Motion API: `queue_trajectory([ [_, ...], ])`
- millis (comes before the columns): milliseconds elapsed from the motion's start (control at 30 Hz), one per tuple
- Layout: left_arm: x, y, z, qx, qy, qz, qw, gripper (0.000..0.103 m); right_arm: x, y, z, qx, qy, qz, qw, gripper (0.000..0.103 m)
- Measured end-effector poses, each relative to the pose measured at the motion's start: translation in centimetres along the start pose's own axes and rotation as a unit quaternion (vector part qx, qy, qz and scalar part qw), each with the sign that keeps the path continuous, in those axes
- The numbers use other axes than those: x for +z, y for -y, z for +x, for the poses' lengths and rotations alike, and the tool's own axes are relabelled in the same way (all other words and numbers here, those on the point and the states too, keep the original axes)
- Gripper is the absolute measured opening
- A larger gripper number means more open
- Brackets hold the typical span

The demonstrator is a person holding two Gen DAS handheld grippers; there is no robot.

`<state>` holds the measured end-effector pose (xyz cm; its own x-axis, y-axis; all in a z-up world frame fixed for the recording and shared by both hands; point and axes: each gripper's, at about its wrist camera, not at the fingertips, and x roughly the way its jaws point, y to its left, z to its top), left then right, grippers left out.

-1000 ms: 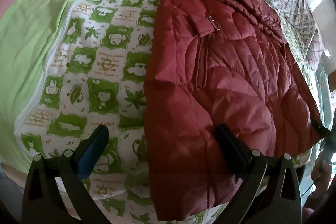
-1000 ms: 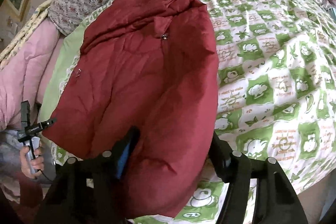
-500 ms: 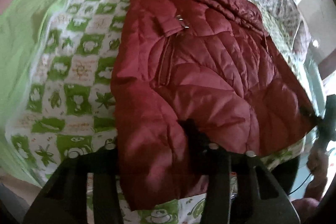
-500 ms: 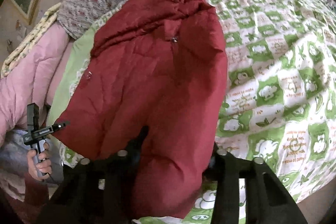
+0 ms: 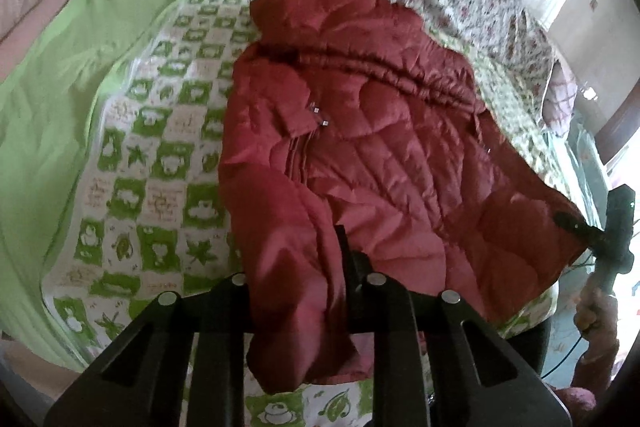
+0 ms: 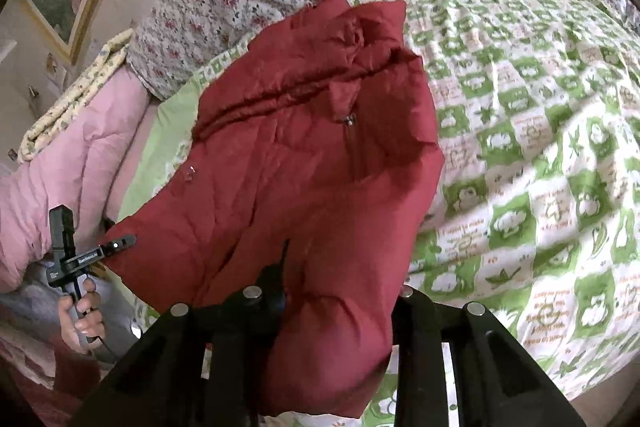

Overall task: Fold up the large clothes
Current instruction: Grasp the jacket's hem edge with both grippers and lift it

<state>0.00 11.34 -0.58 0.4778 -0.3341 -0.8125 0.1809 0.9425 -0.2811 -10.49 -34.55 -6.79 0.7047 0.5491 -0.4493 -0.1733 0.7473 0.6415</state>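
Left wrist view shows the left gripper (image 5: 298,291) pinched on a puffy sleeve of the quilted red jacket (image 5: 384,163), its jaws having just been closing. The jacket lies on the bed's green checked quilt (image 5: 160,155), with open quilt on one side. The right gripper (image 6: 340,291) has likewise closed, seemingly clamping the jacket's other sleeve.

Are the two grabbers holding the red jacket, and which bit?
Yes. The left gripper and the right gripper have just been closing and each pinches the red jacket at its near bottom edge.
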Motion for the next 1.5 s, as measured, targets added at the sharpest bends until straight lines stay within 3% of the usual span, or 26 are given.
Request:
queue_trajectory([
  [433,2.6,0.6,-1.2,-0.01,0.038,-0.01,0.9992,0.019,2.2,-0.6,-0.9,0.006,0.025,-0.006,1.0,0.027],
  [833,3.4,0.9,-1.4,-0.01,0.045,-0.006,0.9989,0.019,3.2,-0.6,-0.8,0.005,0.029,-0.013,0.999,0.027],
  [1500,13.6,2.8,-2.0,-0.003,0.111,0.012,0.9937,0.019,13.0,-3.6,-0.9,-0.008,0.106,-0.06,0.993,0.027],
])
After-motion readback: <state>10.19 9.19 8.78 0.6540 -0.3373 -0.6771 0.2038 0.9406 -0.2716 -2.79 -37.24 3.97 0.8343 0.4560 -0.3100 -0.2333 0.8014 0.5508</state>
